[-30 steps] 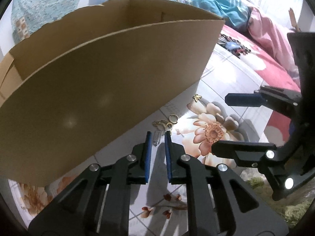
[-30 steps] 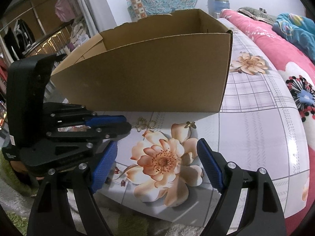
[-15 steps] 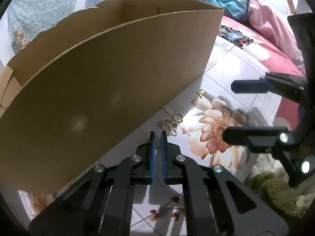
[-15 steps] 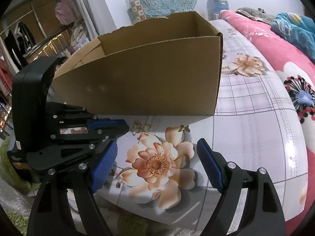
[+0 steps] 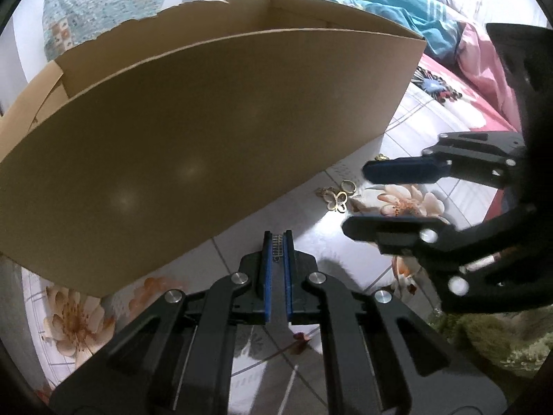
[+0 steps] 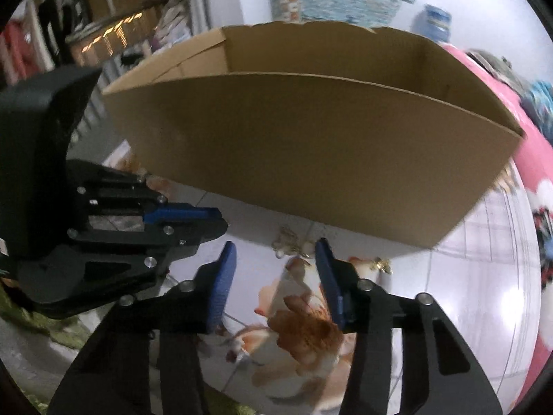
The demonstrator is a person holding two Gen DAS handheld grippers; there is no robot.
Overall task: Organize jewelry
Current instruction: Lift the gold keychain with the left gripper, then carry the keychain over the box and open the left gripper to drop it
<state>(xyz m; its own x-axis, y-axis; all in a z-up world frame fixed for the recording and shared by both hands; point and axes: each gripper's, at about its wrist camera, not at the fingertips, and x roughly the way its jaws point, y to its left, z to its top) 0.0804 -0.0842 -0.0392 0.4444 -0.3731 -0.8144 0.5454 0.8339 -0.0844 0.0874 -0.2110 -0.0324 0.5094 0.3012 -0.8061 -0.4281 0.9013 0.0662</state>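
Note:
My left gripper is shut on a small silver chain piece, held just above the floral tablecloth in front of the cardboard box. A gold butterfly pendant and a gold ring lie on the cloth to its right, with another small gold piece by the box corner. My right gripper is open, low over the cloth, with the gold jewelry cluster just beyond its fingertips. The small gold piece lies to its right. The left gripper shows at the left of the right wrist view.
The open cardboard box stands along the back of the cloth and blocks the way forward. The cloth's front edge drops to a green rug. Pink bedding and a blue blanket lie at the right.
My left gripper closed on the silver chain piece and lifted it away from the gold pieces. My right gripper moved forward and left, closer to the jewelry cluster and the box.

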